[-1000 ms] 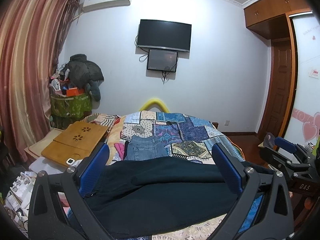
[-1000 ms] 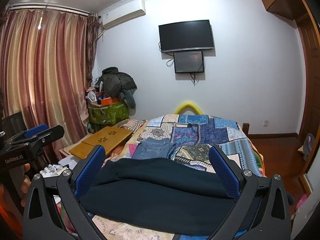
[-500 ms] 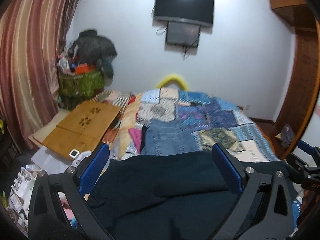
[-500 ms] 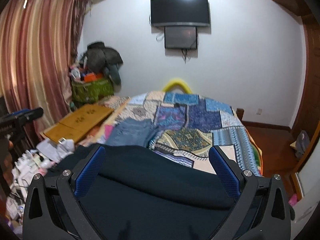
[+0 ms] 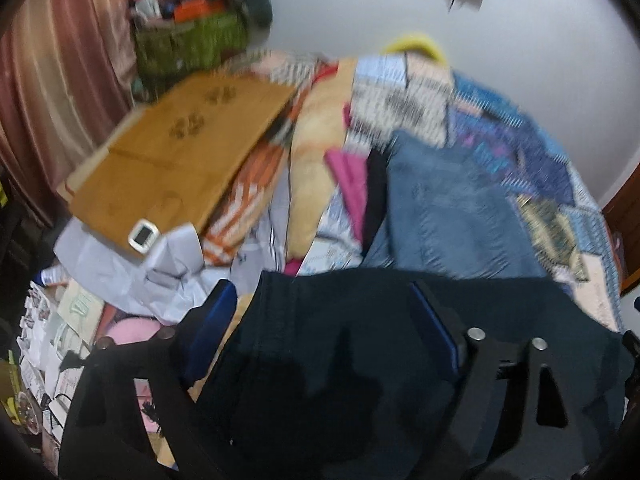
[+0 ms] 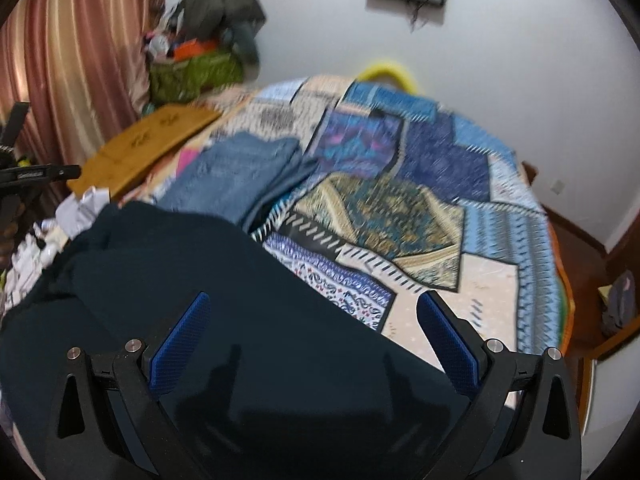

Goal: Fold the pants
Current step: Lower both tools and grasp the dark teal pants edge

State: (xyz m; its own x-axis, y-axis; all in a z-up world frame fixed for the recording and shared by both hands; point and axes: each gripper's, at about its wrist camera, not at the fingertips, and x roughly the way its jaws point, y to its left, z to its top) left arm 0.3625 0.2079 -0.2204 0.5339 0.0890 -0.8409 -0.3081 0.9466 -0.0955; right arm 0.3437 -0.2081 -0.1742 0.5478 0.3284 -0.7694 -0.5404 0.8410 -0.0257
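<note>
Both tools have swung down from facing the wall toward the dark pants [image 6: 224, 320] lying across the near end of the bed [image 6: 500, 288]; folding looks set to begin. The left tool [image 5: 324, 316] is closing with cloth between its jaws, no grip clear. The right tool [image 6: 316, 320] gapes wide, holding nothing. A green basket [image 6: 192, 74] holds piled clutter.

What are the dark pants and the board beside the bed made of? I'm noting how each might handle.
The dark pants look like soft matte knit or fleece: they drape in rounded folds without shine, though blur hides the weave. The board looks like bamboo or light wood with a smooth finish: a flat, rigid, honey-coloured panel with cut-out patterns.
</note>
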